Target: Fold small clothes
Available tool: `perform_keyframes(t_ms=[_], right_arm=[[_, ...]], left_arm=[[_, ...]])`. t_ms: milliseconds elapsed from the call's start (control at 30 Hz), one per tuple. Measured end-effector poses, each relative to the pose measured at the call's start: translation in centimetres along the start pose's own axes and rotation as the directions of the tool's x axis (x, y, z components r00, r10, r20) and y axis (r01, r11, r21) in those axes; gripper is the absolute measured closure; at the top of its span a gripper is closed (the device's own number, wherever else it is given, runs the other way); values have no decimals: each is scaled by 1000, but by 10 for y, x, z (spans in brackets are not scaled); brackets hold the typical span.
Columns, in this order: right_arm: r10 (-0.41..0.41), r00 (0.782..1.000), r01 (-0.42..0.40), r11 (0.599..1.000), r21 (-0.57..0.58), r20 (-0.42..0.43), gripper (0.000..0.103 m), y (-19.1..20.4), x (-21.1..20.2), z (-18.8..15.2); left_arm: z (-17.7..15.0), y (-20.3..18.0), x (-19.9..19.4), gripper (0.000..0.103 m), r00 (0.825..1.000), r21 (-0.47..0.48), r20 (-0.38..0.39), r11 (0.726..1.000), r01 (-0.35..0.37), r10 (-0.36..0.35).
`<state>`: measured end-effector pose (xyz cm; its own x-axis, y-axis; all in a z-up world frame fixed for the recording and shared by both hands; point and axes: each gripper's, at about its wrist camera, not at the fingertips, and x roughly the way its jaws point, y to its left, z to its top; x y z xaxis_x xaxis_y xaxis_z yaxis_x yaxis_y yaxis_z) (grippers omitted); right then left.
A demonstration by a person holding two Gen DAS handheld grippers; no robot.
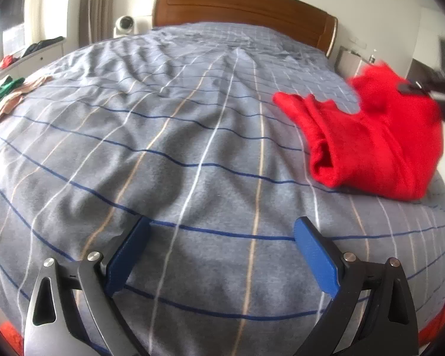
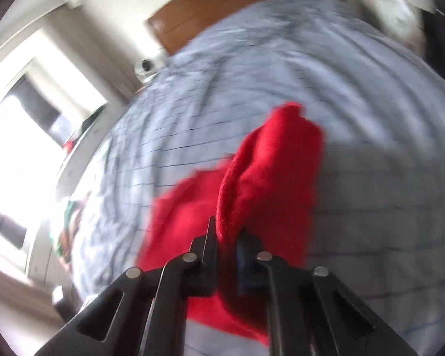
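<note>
Red garment (image 1: 370,142) bunched, apparently part-folded, on bed (image 1: 178,148).

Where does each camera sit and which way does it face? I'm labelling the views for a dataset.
Left wrist: rides the open left gripper, aimed up the bed toward the headboard; its two blue fingers show.
Right wrist: rides the right gripper, tilted down over the bed, blurred; its jaws are shut on the red garment.
Shared: bed, headboard, red garment; the left view also catches the right gripper at its right edge.
</note>
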<state>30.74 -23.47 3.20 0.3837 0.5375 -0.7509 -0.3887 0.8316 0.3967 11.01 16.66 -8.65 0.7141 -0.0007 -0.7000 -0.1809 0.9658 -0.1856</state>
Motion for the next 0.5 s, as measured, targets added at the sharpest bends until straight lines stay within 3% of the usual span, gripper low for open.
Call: perform_keyframes(t_ms=[167,200,233,300,433,500], right_arm=[[23,999,-24,999,-40,-27,92,59,68,-10],[33,998,-35,999,-24,-52,85,64,86,-17],[51,994,-52,999,0,-92,73,65,101,-25],[143,974,-133,989,70,-177,60,69,124,-39],[330,938,-325,944,56,-108,57,74,85,-40],[349,936,-349,937,16,-46,50,69,53,-33]], left_arm=[[-2,1,0,5,1000,5,1,1000,-10,10],[-2,1,0,5,1000,6,1,1000,-12,12],[-2,2,0,5,1000,5,2,1000,-14,14],[-2,4,-2,5,1000,-1,2,1000,-10,10],[-1,8,-2,5,1000,-28,1,1000,6,-6],[0,9,-1,5,1000,-35,1,999,6,-6]])
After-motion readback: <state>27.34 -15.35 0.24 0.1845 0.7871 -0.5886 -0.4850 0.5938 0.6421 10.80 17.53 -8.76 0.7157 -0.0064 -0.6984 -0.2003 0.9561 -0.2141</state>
